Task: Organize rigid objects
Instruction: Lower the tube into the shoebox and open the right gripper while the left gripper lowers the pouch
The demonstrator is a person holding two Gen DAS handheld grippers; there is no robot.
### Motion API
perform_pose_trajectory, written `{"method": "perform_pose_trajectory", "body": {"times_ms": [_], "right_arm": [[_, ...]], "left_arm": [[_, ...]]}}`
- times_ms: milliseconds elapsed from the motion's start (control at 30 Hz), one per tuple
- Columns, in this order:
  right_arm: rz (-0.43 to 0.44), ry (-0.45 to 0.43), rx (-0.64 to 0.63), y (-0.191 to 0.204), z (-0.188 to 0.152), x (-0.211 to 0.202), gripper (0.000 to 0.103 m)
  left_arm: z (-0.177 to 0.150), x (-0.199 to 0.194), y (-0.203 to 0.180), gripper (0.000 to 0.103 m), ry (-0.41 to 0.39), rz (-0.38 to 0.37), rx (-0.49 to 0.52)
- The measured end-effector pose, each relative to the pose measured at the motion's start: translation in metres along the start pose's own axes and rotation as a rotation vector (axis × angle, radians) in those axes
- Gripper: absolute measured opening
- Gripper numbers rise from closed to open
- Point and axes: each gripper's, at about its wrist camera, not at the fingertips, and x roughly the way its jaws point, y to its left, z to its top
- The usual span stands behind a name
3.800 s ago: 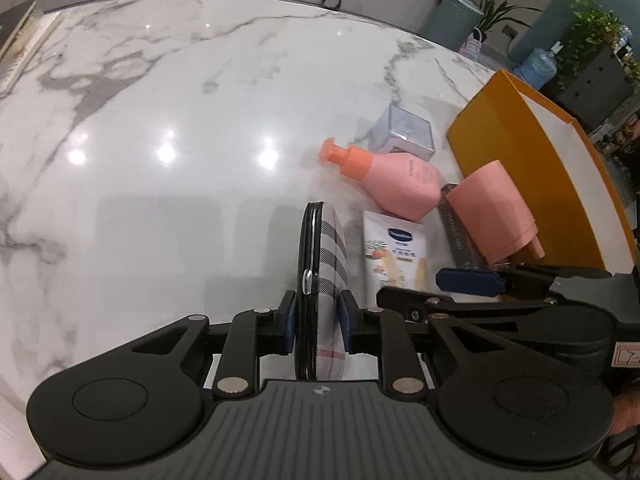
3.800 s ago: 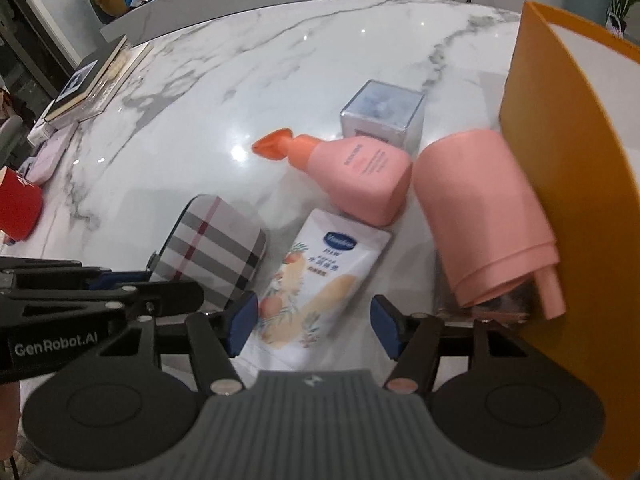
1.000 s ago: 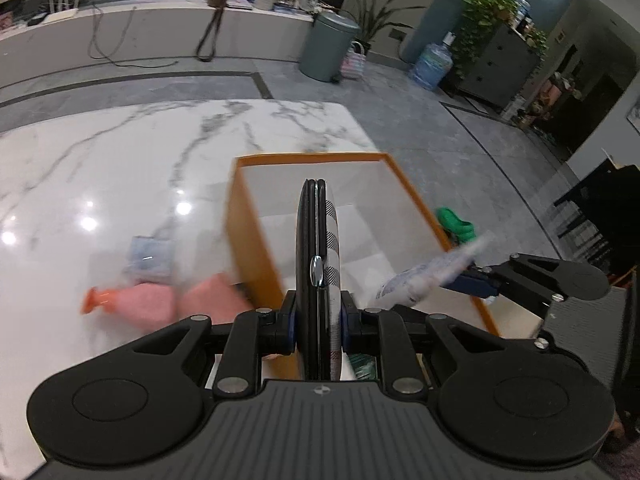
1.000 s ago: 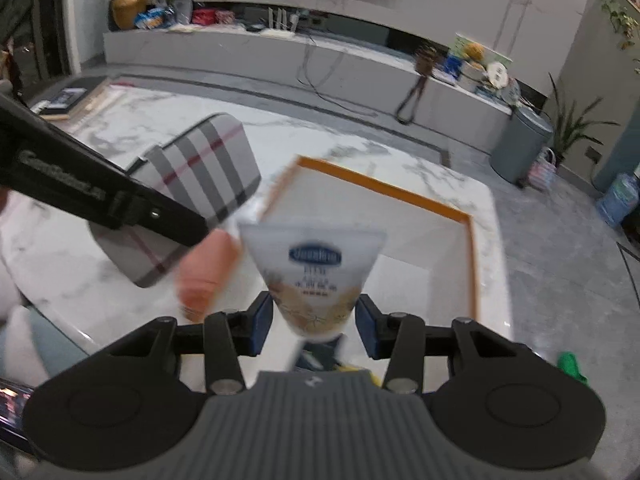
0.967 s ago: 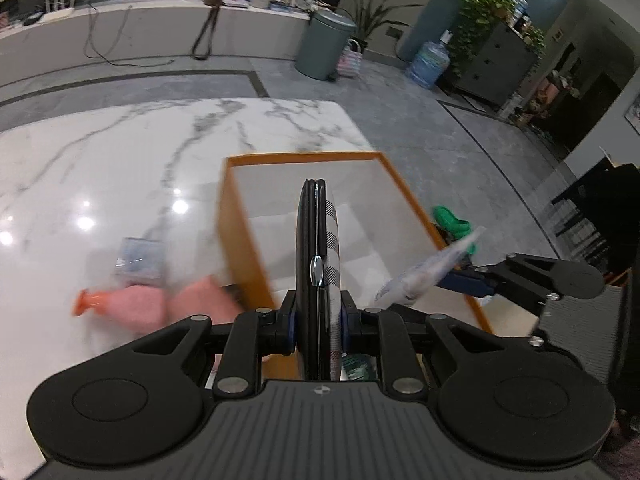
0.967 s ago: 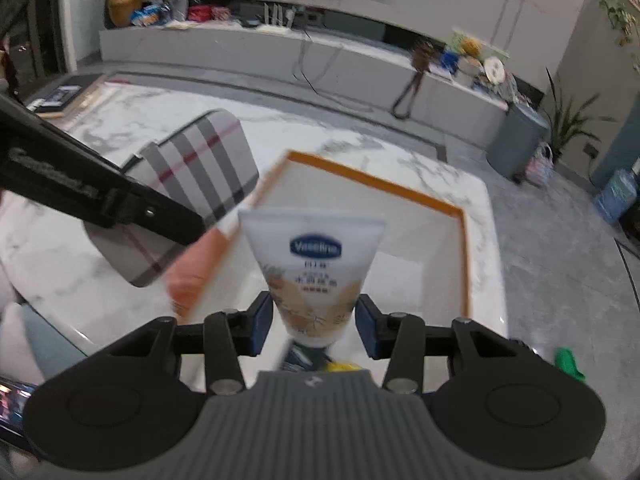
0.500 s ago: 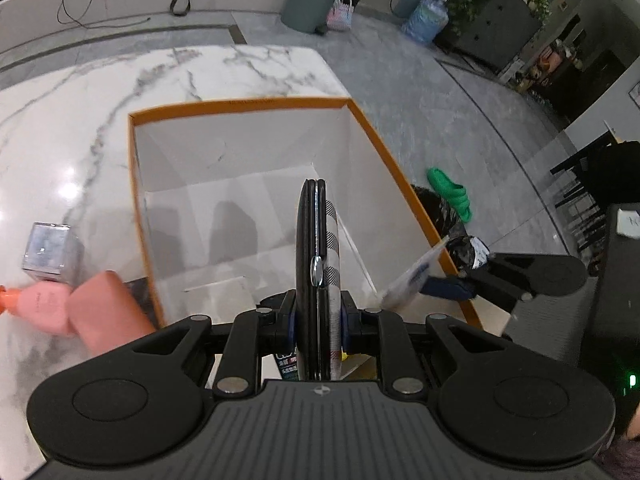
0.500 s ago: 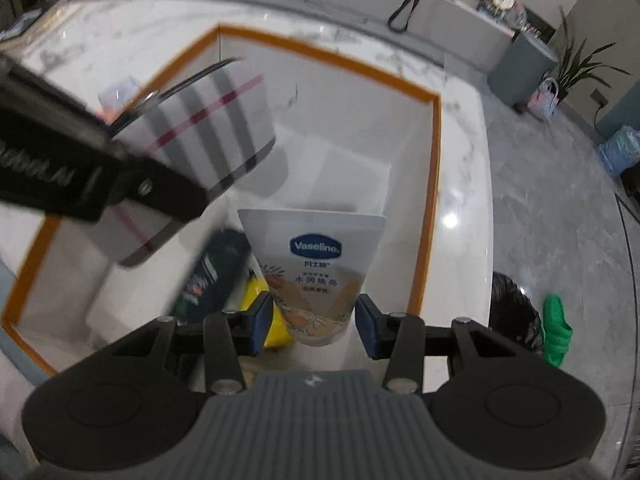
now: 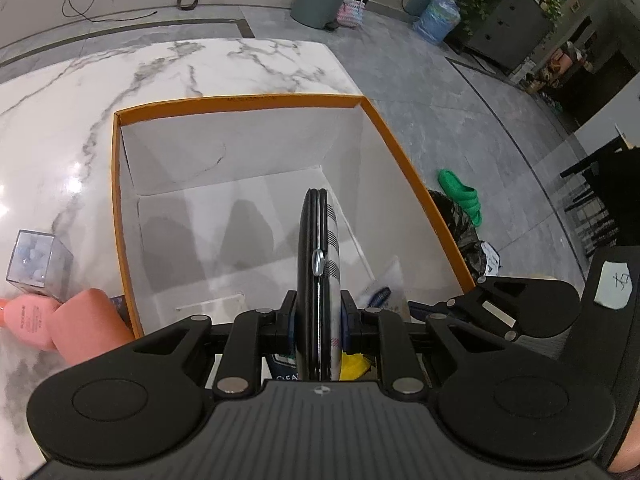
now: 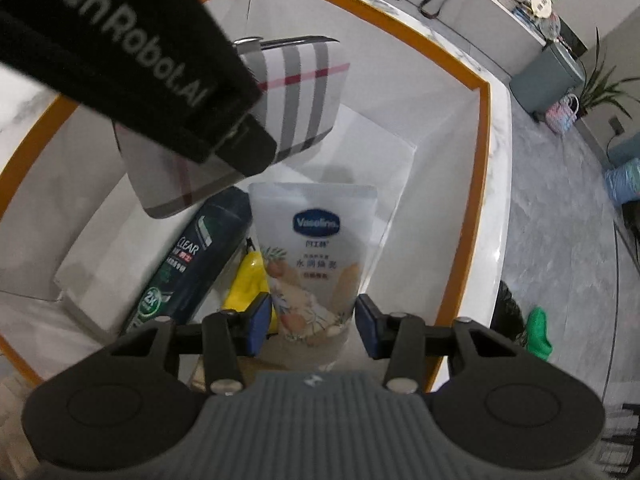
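My left gripper [image 9: 318, 316] is shut on a plaid case [image 9: 318, 264], held edge-on above the orange box [image 9: 248, 100]; the case also shows in the right wrist view [image 10: 296, 92]. My right gripper [image 10: 310, 322] stands open over the box, its pads apart from the white Vaseline tube [image 10: 316, 248], which is blurred and below them inside the box. The tube also shows in the left wrist view [image 9: 380, 294], beside my right gripper [image 9: 416, 308].
Inside the box [image 10: 482, 128] lie a dark Clear bottle [image 10: 192, 260] and a yellow item [image 10: 248, 284]. On the marble table [image 9: 60, 120] left of the box are a pink pump bottle [image 9: 28, 316], a pink cup [image 9: 94, 328] and a clear cube [image 9: 38, 260].
Both grippers moved from the table to over the box and lowered. My right gripper opened and let go of the Vaseline tube, which dropped into the box. The left still holds the case.
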Motion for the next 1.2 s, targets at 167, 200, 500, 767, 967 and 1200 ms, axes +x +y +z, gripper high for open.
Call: {"method": "perform_pose_trajectory", "body": {"times_ms": [167, 200, 500, 767, 967, 1200], "right_arm": [[-0.02, -0.042, -0.012, -0.007, 0.001, -0.006, 0.051], [-0.01, -0.046, -0.015, -0.008, 0.001, -0.007, 0.05], [0.073, -0.129, -0.096, -0.007, 0.003, -0.007, 0.024], [0.049, -0.164, -0.086, -0.019, 0.011, -0.002, 0.013], [0.045, -0.175, -0.123, -0.02, 0.008, -0.002, 0.014], [0.056, -0.18, -0.117, -0.022, 0.006, 0.001, 0.016]], "left_arm": [[0.002, 0.003, 0.004, 0.022, -0.01, -0.006, -0.024], [0.002, 0.004, 0.005, 0.022, -0.009, -0.008, -0.031], [0.005, 0.02, 0.01, 0.022, -0.004, -0.003, -0.111], [0.009, 0.038, 0.013, 0.022, 0.015, -0.046, -0.192], [0.01, 0.059, 0.012, 0.022, 0.047, -0.051, -0.267], [0.006, 0.078, 0.02, 0.022, 0.099, -0.022, -0.344]]}}
